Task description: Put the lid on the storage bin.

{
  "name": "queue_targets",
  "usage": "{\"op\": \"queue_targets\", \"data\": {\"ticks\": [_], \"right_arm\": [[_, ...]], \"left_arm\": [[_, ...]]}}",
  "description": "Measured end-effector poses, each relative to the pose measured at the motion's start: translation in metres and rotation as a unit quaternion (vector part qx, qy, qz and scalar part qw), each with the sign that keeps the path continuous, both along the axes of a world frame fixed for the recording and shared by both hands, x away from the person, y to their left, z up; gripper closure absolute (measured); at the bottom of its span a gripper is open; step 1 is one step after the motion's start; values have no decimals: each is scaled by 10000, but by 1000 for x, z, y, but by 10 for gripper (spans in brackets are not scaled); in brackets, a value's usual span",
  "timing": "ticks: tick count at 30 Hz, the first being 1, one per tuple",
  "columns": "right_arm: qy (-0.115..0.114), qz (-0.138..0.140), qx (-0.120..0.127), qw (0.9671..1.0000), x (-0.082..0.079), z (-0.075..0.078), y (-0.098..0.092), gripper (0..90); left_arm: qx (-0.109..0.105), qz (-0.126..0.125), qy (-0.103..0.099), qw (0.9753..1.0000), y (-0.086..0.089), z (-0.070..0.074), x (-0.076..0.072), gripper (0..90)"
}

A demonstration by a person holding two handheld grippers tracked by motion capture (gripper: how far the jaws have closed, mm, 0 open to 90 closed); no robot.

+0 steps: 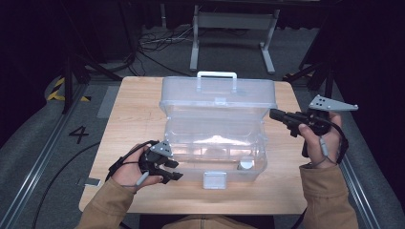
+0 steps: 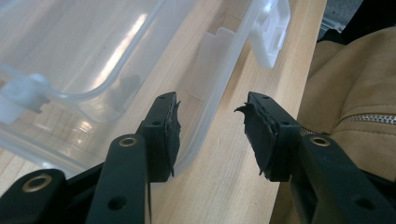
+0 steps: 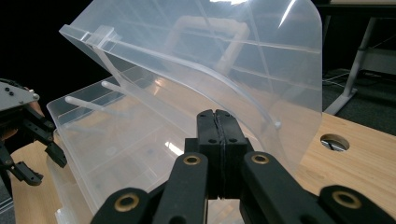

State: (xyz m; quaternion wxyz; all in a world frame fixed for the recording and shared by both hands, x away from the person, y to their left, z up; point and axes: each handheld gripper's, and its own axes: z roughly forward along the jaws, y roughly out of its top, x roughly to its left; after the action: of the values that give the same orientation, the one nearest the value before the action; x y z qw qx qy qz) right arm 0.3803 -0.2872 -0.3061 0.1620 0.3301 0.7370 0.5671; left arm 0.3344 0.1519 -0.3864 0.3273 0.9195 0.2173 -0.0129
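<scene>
Box (image 1: 215,143): lid (image 1: 218,95) raised, half open.
Right gripper (image 1: 276,114): fingers pressed together at lid edge.
Left gripper (image 1: 173,170): fingers spread, beside front wall.
Advice: steady base, push lid gently.

Your left gripper (image 1: 168,169) sits low at the near left corner of the clear box (image 1: 215,143), its jaws spread and pointing toward the box wall, just beside it. Your right gripper (image 1: 274,114) is raised at the box's right side, its tip touching or nearly touching the edge of the lid (image 1: 218,93); whether its jaws are closed cannot be told from here. The lid stands open, tilted back, with its white handle (image 1: 217,75) at the top. A small round metal piece (image 1: 246,165) lies inside the box, in the near right corner. A white latch (image 1: 214,180) hangs at the front wall. The box rests mid-table (image 1: 129,109).
</scene>
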Motion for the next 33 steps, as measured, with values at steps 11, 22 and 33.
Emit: {"op": "queue_targets", "data": {"ticks": [11,22,33], "right_arm": [[-5,-4,-45,10000,-1,0,1,900],[62,19,-117,9999,-4,-1,1,900],[75,30,-181,9998,-6,-2,1,900]], "left_arm": [[-497,267,-63,9984,26,24,0,541],[-1138,517,-30,9922,45,42,4,608],[-1723,882,-89,9810,52,55,3,839]]}}
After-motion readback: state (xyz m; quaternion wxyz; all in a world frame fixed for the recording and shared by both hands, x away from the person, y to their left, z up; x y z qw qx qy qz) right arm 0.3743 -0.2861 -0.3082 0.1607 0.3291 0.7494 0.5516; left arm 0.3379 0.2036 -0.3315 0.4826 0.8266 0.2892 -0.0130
